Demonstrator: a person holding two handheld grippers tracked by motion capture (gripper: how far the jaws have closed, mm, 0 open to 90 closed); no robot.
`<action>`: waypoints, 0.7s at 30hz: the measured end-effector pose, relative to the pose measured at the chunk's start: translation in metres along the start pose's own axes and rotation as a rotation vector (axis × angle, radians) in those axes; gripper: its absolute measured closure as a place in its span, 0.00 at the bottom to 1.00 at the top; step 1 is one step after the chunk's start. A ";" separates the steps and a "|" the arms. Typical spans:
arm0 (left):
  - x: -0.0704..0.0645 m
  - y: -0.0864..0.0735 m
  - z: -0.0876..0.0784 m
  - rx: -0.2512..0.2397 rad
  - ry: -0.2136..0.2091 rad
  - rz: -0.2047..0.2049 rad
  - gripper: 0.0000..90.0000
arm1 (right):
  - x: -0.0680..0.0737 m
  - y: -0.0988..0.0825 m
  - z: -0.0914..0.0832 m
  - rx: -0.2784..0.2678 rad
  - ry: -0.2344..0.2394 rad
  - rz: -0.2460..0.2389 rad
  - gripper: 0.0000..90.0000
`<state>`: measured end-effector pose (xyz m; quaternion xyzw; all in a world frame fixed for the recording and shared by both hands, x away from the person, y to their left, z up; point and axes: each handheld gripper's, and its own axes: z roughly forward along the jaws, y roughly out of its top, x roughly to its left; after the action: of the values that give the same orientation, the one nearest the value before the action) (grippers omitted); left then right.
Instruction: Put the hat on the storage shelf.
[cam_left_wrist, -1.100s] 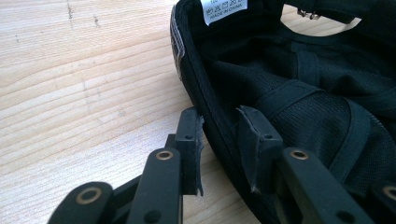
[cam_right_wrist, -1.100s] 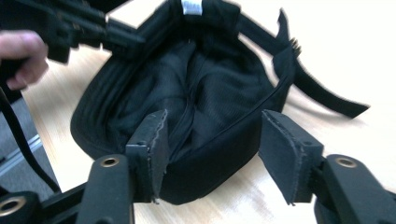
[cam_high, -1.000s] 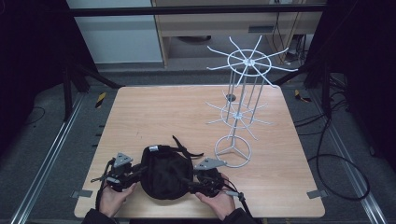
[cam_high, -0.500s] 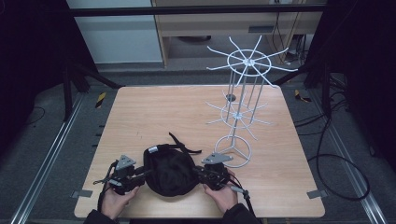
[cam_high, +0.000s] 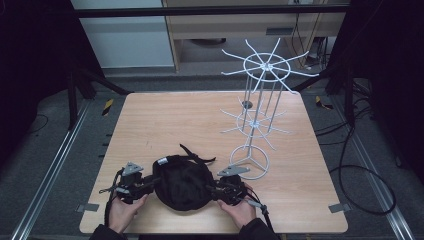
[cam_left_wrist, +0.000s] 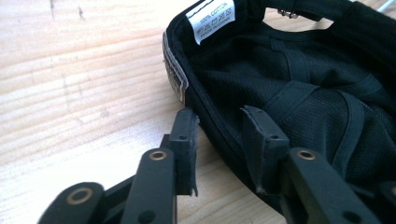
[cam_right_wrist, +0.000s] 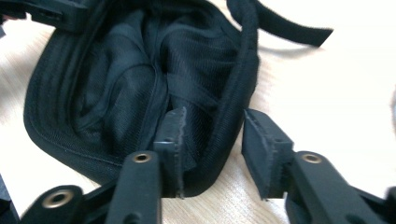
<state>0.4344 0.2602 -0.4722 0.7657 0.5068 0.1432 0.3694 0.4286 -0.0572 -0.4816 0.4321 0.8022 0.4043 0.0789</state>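
the black cap (cam_high: 181, 182) lies upside down at the near edge of the bench (cam_high: 210, 120), between our two grippers. left gripper (cam_left_wrist: 224, 126) straddles its left rim, right gripper (cam_right_wrist: 212, 128) its right rim; both sets of fingers have just been shifting and now stand released, rim between them. the white rack (cam_high: 257, 120) stands beyond.

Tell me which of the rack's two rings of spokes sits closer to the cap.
The lower, smaller ring of spokes on the white wire rack, just above its round base. The wider top ring stands higher and farther from the black cap.
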 end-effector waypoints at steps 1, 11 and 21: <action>0.000 -0.001 0.000 0.006 -0.002 -0.004 0.74 | 0.000 -0.001 0.002 -0.001 0.004 0.002 0.71; -0.009 -0.002 0.003 0.019 -0.005 0.016 0.79 | 0.001 0.003 -0.006 -0.045 -0.021 -0.026 0.92; -0.025 0.003 0.019 0.006 0.012 0.032 0.79 | 0.018 0.015 -0.032 -0.254 0.005 -0.182 0.93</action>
<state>0.4363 0.2293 -0.4794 0.7739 0.4969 0.1522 0.3618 0.4115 -0.0575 -0.4458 0.3434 0.7806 0.4947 0.1672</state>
